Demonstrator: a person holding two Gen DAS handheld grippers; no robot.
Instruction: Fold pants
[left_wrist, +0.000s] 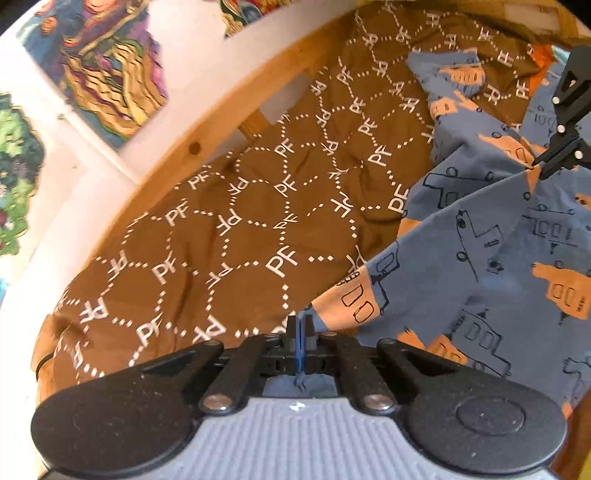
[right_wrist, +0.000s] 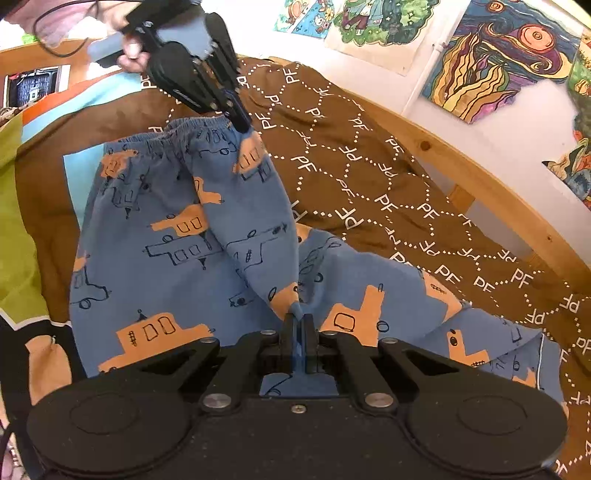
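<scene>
Blue pants are hanging stretched above the brown bedspread, waistband pinched in the left gripper, far end pinched in the right gripper.

— What do the tools look like?
— The left gripper has black linkage arms, silver screws, round black discs and a ribbed grey body. The right gripper looks alike, body black.
— And the person?
— A bare-skinned hand, blurred; possibly a thin black cable beside it.
</scene>
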